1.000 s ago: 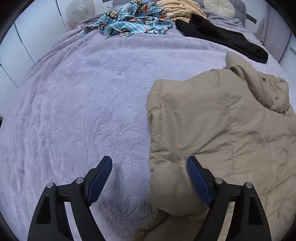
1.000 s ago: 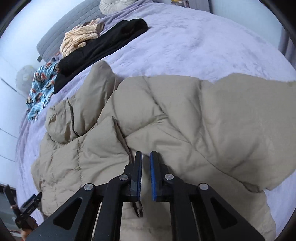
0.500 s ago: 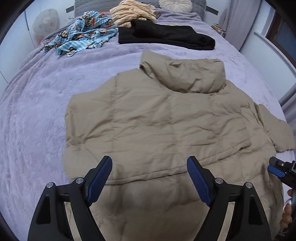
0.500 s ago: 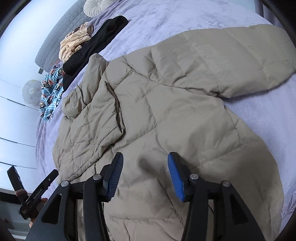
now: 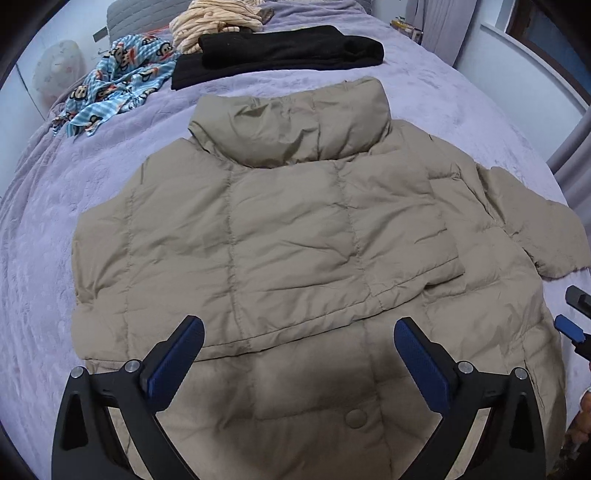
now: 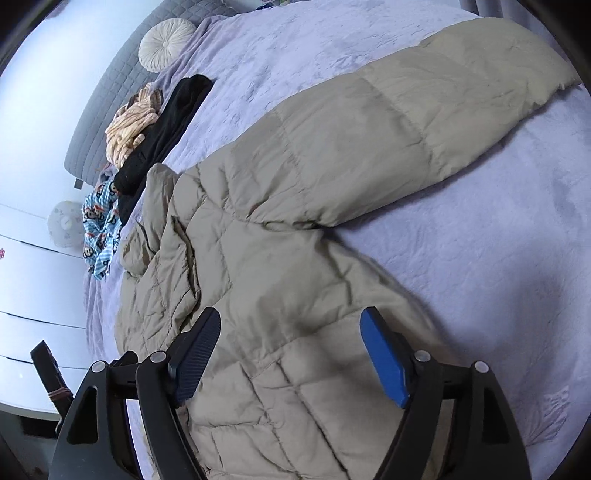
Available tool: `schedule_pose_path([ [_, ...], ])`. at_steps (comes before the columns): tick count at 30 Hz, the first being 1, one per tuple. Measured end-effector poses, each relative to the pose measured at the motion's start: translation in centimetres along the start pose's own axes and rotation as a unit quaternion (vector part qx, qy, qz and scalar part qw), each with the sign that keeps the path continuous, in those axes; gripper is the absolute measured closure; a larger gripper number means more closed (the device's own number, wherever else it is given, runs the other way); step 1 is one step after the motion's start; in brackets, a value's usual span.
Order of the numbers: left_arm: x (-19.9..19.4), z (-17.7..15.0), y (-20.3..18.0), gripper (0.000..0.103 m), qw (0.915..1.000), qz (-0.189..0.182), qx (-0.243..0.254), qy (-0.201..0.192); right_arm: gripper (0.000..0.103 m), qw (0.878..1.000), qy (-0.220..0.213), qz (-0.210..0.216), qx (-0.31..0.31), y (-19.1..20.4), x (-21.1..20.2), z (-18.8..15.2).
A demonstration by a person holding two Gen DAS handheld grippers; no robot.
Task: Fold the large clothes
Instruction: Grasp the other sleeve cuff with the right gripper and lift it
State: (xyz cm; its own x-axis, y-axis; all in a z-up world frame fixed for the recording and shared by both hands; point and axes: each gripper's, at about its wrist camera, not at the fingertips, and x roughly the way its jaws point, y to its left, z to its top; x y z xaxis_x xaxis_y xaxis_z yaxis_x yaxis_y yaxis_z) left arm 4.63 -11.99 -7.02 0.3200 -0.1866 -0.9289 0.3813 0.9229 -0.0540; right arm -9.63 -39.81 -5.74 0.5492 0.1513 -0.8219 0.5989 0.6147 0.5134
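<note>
1. Beige quilted puffer jacket [image 5: 280, 236] lies flat on the lilac plush bedspread [image 5: 92, 177], collar end towards the grey padded headboard [image 6: 96, 122]. One side panel is folded across the body; the far sleeve [image 6: 424, 122] stretches out over the bedspread.
2. Left gripper [image 5: 299, 354]: jaws wide, just been opening further, nothing between the blue pads [image 5: 177, 358]. It hangs over the jacket's hem end, near a round snap button [image 5: 356, 419].
3. Right gripper [image 6: 291, 354]: jaws wide, just been opening, nothing pinched. It hangs over the jacket's hem, below the spread sleeve.
4. Beyond the jacket's collar, nearer the headboard: black folded garment [image 5: 280, 55], cream striped garment [image 5: 218, 22], blue monkey-print cloth [image 5: 114, 85].
5. White round pleated cushion [image 6: 166, 44] rests against the headboard.
</note>
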Motion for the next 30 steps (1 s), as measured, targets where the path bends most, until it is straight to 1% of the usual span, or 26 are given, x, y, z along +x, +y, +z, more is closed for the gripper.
schedule_pose_path([
  [1,0.0,0.1,-0.7,0.0,1.0,0.0,0.001,-0.001,0.015,1.0,-0.004,0.001,0.005,-0.7,-0.3,0.5],
  [3,-0.2,0.3,-1.9,0.0,0.9999,-0.004,0.008,-0.006,0.0,1.0,-0.014,0.014,0.022,-2.4,-1.1,1.4],
  [5,-0.3,0.5,-3.4,0.0,0.9998,-0.003,0.017,-0.009,0.0,0.998,-0.035,0.028,0.04,-4.1,-1.9,2.3],
  [6,-0.3,0.7,-4.2,0.0,0.9997,-0.004,0.022,-0.008,0.0,0.998,-0.039,0.033,0.046,-4.9,-2.3,2.8],
  [8,-0.3,0.9,-5.7,0.0,0.9995,-0.009,0.029,-0.004,0.0,0.997,-0.04,0.04,0.058,-6.4,-2.8,3.8],
  [10,-0.2,1.0,-7.1,0.0,0.9994,-0.015,0.031,0.002,0.0,0.996,-0.027,0.047,0.071,-7.7,-3.0,4.9],
  [11,-0.1,1.1,-7.7,0.0,0.9994,-0.018,0.03,0.004,0.0,0.995,-0.022,0.046,0.084,-8.6,-3.0,5.4],
  [13,0.1,1.2,-8.8,0.0,0.9993,-0.023,0.029,0.01,0.0,0.99,-0.032,0.055,0.125,-11.0,-3.5,6.4],
  [17,0.6,1.4,-10.5,0.0,0.9988,-0.031,0.029,0.025,0.0,0.974,-0.063,0.089,0.199,-15.8,-4.3,8.2],
  [22,1.4,1.6,-11.6,0.0,0.9988,-0.008,0.035,0.032,0.0,0.942,-0.1,0.152,0.283,-20.5,-4.4,10.3],
  [24,1.5,1.7,-11.8,0.0,0.999,-0.005,0.028,0.035,0.0,0.93,-0.113,0.174,0.305,-21.7,-4.2,11.2],
  [29,1.8,2.0,-12.6,0.0,0.9992,-0.001,0.019,0.034,0.001,0.909,-0.134,0.209,0.335,-23.0,-3.1,13.8],
  [30,1.7,2.1,-12.7,0.0,0.9993,-0.002,0.016,0.032,0.006,0.903,-0.135,0.22,0.344,-23.3,-2.8,14.3],
])
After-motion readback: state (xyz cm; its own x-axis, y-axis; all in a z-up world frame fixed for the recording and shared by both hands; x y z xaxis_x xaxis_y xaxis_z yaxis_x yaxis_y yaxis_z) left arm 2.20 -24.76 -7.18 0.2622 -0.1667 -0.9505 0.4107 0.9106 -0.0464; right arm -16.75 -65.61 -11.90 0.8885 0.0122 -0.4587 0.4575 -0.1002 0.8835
